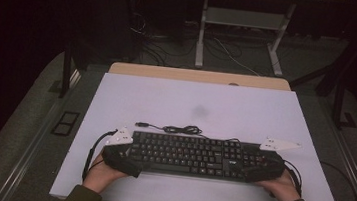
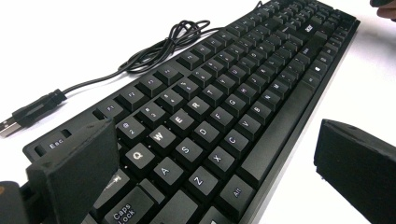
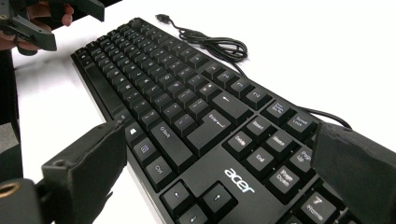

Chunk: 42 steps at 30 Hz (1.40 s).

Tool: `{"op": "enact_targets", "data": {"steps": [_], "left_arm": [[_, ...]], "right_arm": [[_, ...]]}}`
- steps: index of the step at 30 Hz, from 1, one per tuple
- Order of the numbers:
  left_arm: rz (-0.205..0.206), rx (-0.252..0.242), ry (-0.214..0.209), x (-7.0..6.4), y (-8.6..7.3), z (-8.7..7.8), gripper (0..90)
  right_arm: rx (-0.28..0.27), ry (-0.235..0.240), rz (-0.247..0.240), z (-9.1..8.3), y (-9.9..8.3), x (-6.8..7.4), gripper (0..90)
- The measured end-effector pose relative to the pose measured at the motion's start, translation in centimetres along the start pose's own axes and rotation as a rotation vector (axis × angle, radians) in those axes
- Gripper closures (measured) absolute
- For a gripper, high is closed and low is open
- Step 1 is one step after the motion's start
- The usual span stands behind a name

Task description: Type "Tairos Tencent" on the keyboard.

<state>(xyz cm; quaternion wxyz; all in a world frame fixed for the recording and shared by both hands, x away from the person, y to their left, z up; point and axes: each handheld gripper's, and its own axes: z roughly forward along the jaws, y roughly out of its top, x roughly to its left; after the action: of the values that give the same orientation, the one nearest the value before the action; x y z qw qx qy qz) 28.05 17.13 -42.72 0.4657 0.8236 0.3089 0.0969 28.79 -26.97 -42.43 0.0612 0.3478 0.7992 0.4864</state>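
The far half of the table (image 1: 247,100) lies bare, so a hand could pass freely there. Nearer, the keyboard (image 1: 196,155) spans most of the width, with the left gripper (image 1: 122,151) and right gripper (image 1: 266,165) at its two ends. Just behind it the coiled cable (image 1: 179,129) and its plug (image 1: 141,125) clutter the strip along the back edge

A white rectangular tabletop (image 1: 216,104) is lying flat; behind it, a grey metal desk frame (image 1: 244,32) is standing amid loose floor cables (image 1: 172,49).
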Motion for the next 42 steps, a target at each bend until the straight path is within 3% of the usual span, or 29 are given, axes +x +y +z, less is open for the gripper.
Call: {"op": "enact_targets", "data": {"steps": [35,37,42], "left_arm": [[-0.017,-0.02,0.017,0.1,-0.1,-0.3,0.0],[-0.018,-0.021,0.016,0.1,-0.1,-0.3,0.0],[-0.021,-0.021,0.016,0.2,-0.1,-0.3,0.0]], "right_arm": [[0.01,0.04,-0.037,2.5,1.5,1.0,3.5],[0.012,0.047,-0.042,2.5,1.5,1.0,8.5],[0.017,0.057,-0.045,2.8,1.7,1.1,8.6]]}}
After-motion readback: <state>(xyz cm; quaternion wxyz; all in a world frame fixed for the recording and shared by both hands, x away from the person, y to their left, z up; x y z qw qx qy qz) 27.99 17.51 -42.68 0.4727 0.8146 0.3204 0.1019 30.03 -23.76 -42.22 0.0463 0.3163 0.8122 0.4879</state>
